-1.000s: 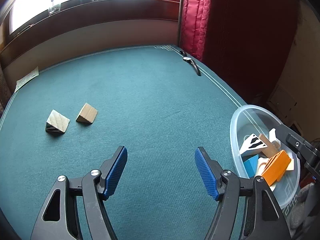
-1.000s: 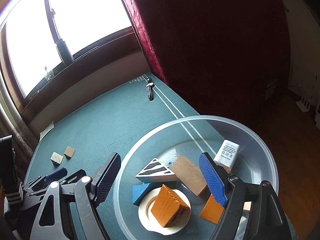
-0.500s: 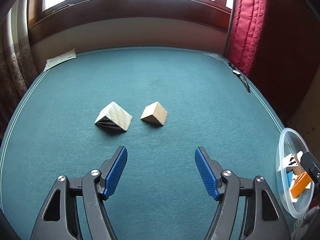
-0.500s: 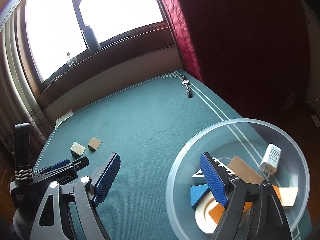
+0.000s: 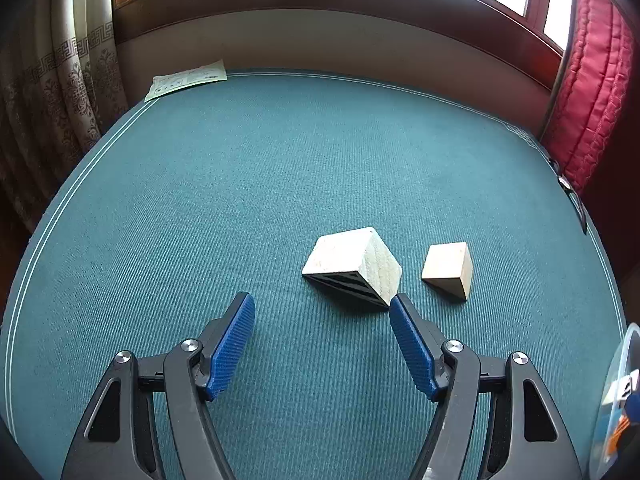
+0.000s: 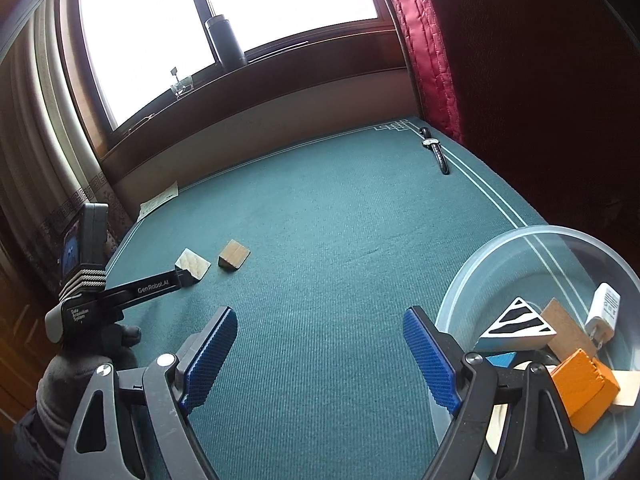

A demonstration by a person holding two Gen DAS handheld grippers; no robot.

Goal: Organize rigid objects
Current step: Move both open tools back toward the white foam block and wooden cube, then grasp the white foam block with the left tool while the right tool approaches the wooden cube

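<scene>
Teal carpet-like cloth (image 5: 280,168) with thin white border lines covers the whole work surface, which runs up to a dark wooden window sill (image 6: 280,76) and a red quilted curtain (image 6: 420,52) at its far right corner. Taking the clear plastic bowl (image 6: 472,280) as landmark: it sits at the cloth's near right edge and holds a black-and-white striped wedge (image 6: 516,322), an orange block (image 6: 580,384), a brown block (image 6: 564,328), a blue piece (image 6: 500,359) and a white charger (image 6: 604,308).

Just left of the bowl hangs the right gripper (image 6: 320,356), its jaws opening wide with nothing but bare cloth between the blue pads. Far to the bowl's left, a gloved hand (image 6: 116,340) carries the left gripper (image 5: 320,344), whose jaws stand about half open and hold nothing; its right fingertip (image 5: 400,308) is just beside the lower corner of the striped wooden wedge (image 5: 356,264), though whether they touch cannot be told. That wedge lies on the cloth well to the bowl's left, striped face toward the gripper. A smaller plain wooden block (image 5: 450,268) lies near it, apart, on the side toward the bowl.

Beyond the bowl, near the curtain, a wristwatch (image 6: 436,152) lies along the border line. Farthest from the bowl, at the far left corner, rests a sheet of paper (image 5: 186,78).
</scene>
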